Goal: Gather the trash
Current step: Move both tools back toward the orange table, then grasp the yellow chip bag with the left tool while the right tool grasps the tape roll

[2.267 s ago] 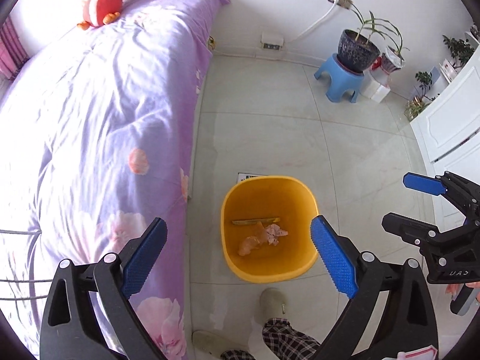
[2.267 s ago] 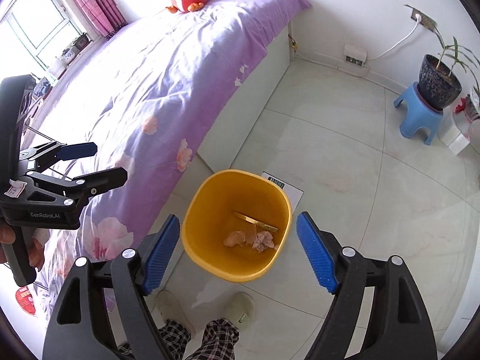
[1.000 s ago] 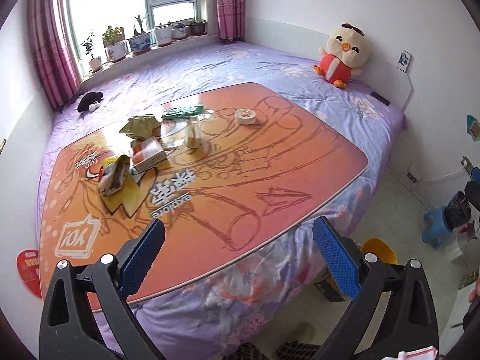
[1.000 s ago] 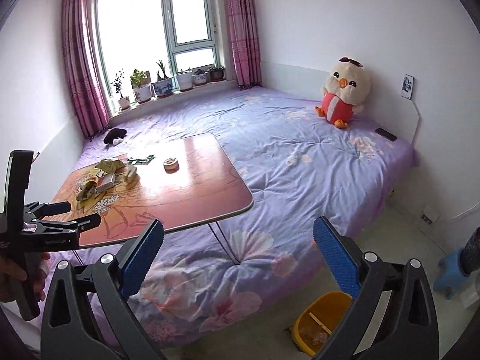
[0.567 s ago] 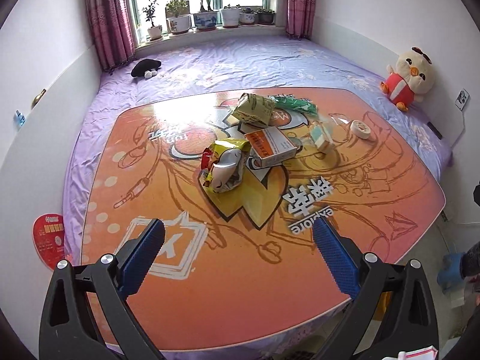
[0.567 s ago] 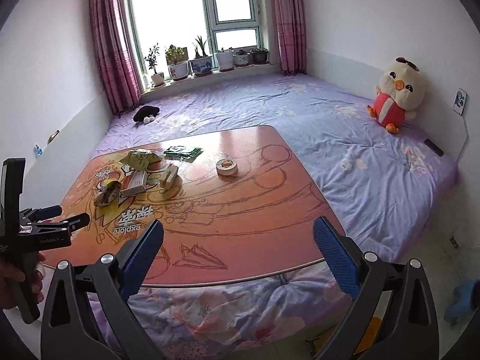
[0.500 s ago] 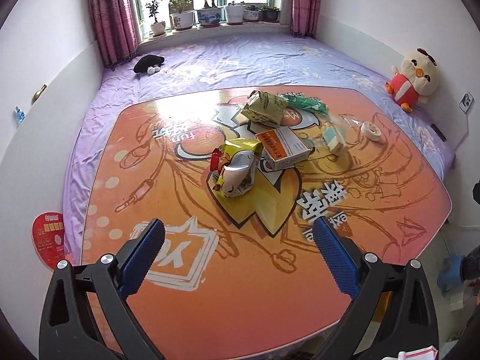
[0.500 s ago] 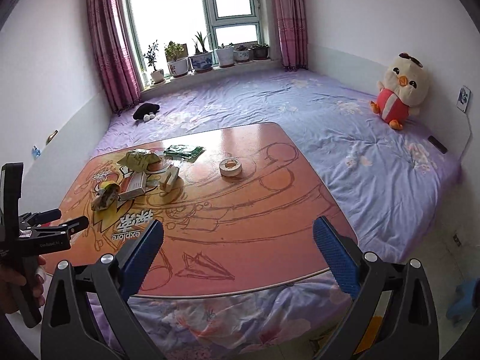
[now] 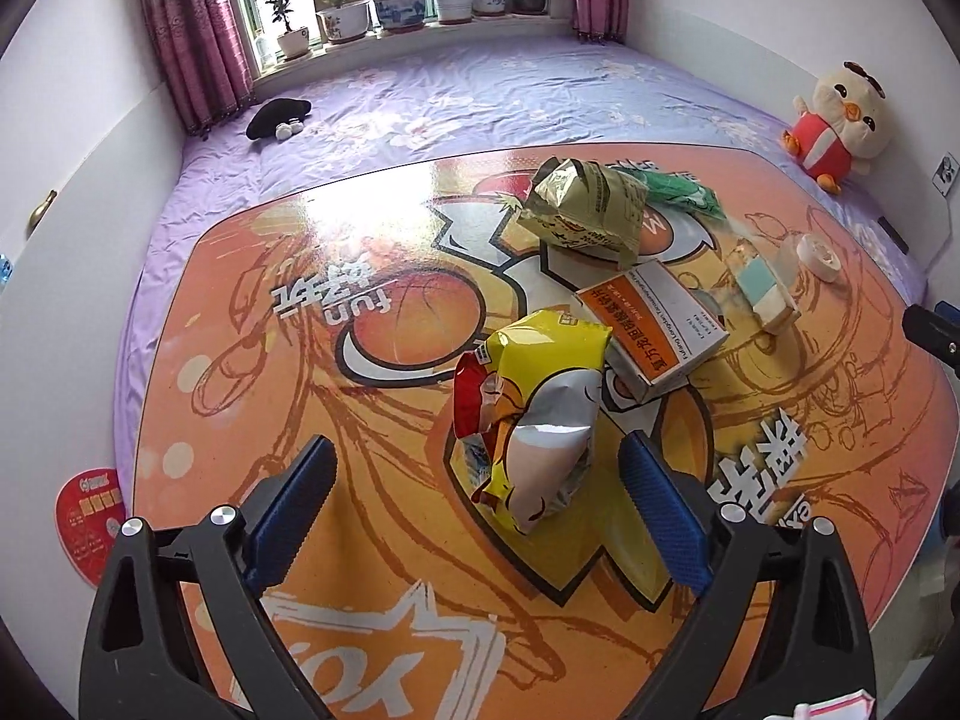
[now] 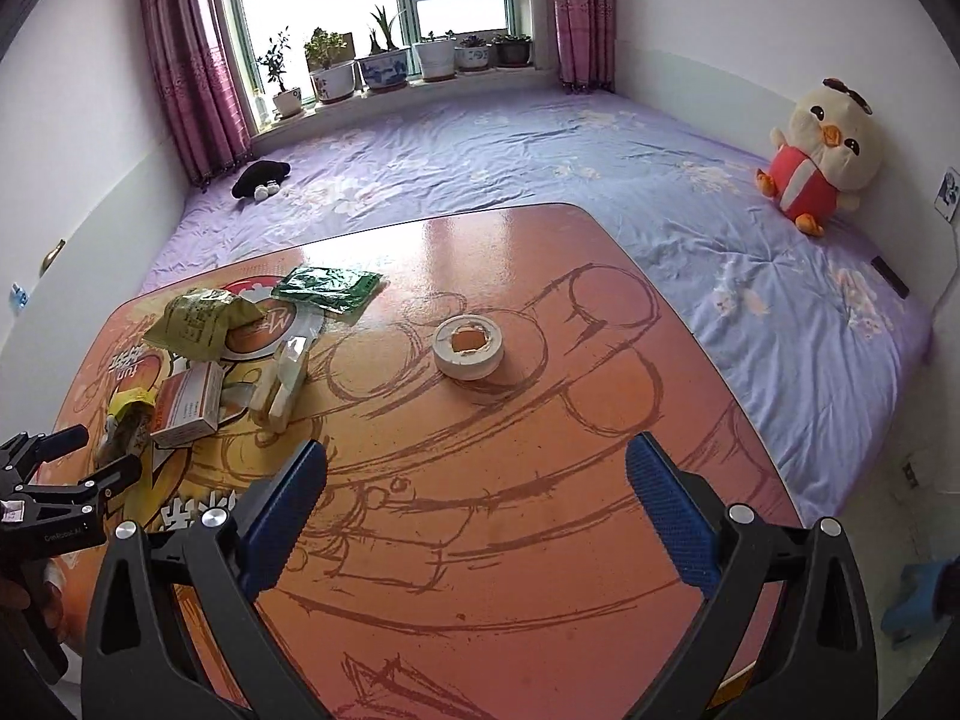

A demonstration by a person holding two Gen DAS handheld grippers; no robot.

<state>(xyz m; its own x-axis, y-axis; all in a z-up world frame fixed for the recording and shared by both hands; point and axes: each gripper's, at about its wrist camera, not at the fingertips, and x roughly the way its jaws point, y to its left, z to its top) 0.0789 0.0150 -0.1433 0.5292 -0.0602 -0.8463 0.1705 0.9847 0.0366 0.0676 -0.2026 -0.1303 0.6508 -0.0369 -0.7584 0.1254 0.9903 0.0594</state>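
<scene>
Trash lies on an orange printed table (image 9: 360, 540) on the bed. My left gripper (image 9: 474, 501) is open, with a yellow snack bag (image 9: 534, 414) just ahead between its jaws, not gripped. Behind the bag lie an orange-and-white box (image 9: 654, 324), a gold-green crumpled bag (image 9: 582, 210), a green wrapper (image 9: 678, 189), a small teal-and-white carton (image 9: 765, 294) and a tape roll (image 9: 816, 252). My right gripper (image 10: 474, 507) is open and empty above the table (image 10: 510, 480), with the tape roll (image 10: 469, 347) ahead. The left gripper (image 10: 78, 456) shows at the left, by the yellow bag (image 10: 123, 420).
The table sits on a purple floral bedspread (image 10: 660, 180). A chick plush toy (image 10: 822, 150) sits at the right wall. Potted plants (image 10: 384, 66) line the windowsill. A black item (image 10: 261, 177) lies near the curtain. A red fan (image 9: 90, 516) lies left of the table.
Both grippers swung up from the yellow bin on the floor to the table. The left gripper has closed in on the yellow snack bag; the right has come nearer the tape roll.
</scene>
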